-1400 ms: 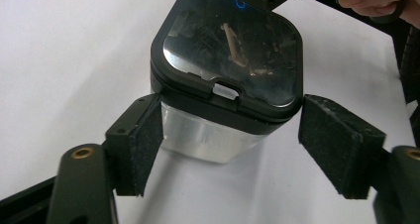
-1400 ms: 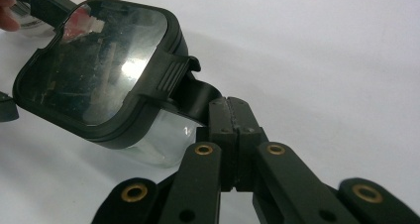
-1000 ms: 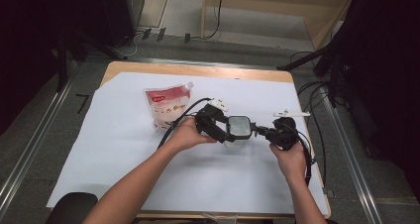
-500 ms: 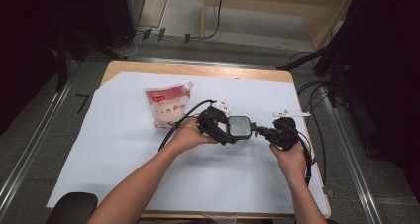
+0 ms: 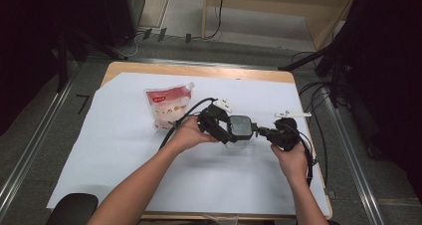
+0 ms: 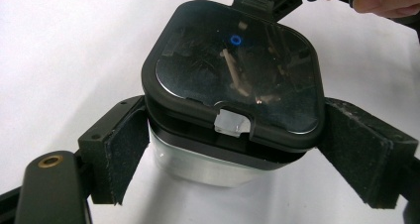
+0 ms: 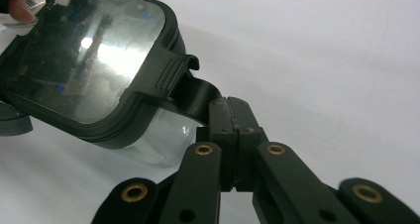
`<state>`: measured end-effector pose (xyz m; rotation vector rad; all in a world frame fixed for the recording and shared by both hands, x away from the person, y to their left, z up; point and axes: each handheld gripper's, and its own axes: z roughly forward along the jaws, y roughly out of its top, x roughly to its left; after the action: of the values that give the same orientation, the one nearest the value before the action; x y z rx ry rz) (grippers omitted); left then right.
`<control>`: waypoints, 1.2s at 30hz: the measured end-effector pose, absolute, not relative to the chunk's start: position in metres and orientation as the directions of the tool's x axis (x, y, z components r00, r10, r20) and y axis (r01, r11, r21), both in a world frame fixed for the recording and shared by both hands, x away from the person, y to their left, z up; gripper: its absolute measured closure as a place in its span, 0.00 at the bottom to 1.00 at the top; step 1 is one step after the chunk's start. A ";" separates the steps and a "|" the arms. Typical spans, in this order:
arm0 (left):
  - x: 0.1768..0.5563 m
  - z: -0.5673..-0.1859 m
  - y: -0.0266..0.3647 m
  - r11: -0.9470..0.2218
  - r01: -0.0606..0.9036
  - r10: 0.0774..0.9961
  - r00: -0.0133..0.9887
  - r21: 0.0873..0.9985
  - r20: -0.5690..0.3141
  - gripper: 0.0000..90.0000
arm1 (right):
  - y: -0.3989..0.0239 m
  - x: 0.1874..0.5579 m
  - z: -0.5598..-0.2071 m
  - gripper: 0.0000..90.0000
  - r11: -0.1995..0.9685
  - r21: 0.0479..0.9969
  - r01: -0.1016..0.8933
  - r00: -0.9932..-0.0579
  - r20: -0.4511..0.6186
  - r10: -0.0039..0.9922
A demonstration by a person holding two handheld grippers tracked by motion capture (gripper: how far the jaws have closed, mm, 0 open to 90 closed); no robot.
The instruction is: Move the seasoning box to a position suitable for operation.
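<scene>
A single pouch [image 5: 167,107] with a red top is lying toward the left of the white sheet [image 5: 99,150], apart from the hands, with bare sheet stretching around it to the table's wooden edge [image 5: 194,68]. To its right, the left gripper [image 5: 224,130] is hugging one clear container [image 5: 240,135] near the table's middle; in the left gripper view its jaws are standing on either side of the container [image 6: 218,169], the felt pads [image 6: 124,149] lying against the black lid [image 6: 233,80], gripping it from both flanks. The container's clear lower body is showing beneath the lid, and its base is being cut off by the picture's bottom edge. What lies inside is hard to make out through the reflections on the lid's glossy pane.

Farther right, the right gripper [image 5: 271,133] is pointing leftward, and in the right gripper view its jaws are pressed together on the lid's black tab [image 7: 198,92]. The right hand [image 5: 291,158] is sitting close to the sheet's right edge, with little room beyond it. Open sheet is lying in front of both forearms.
</scene>
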<state>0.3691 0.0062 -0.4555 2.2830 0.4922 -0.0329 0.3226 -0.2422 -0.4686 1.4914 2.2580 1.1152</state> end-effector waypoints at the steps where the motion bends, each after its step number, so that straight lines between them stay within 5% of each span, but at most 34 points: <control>1: 0.369 -0.455 0.006 -0.623 0.355 0.337 0.926 0.697 -0.171 0.17 | -0.242 0.322 -0.468 1.00 0.199 0.689 0.697 -0.464 0.221 0.858; 25: 0.367 -0.440 0.001 -0.631 0.335 0.338 0.931 0.699 -0.141 0.16 | -0.244 0.323 -0.468 1.00 0.185 0.690 0.700 -0.467 0.246 0.849; 30: 0.374 -0.429 0.009 -0.549 0.384 0.357 0.911 0.742 -0.207 0.34 | -0.243 0.323 -0.468 1.00 0.179 0.687 0.704 -0.465 0.254 0.848; 36: 0.369 -0.429 0.003 -0.616 0.362 0.363 0.919 0.699 -0.157 0.28 | -0.241 0.323 -0.469 1.00 0.190 0.684 0.704 -0.470 0.249 0.847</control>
<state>0.3686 0.0032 -0.4293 2.2858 0.5128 0.0005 0.3231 -0.2414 -0.4695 1.5036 2.2743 1.1451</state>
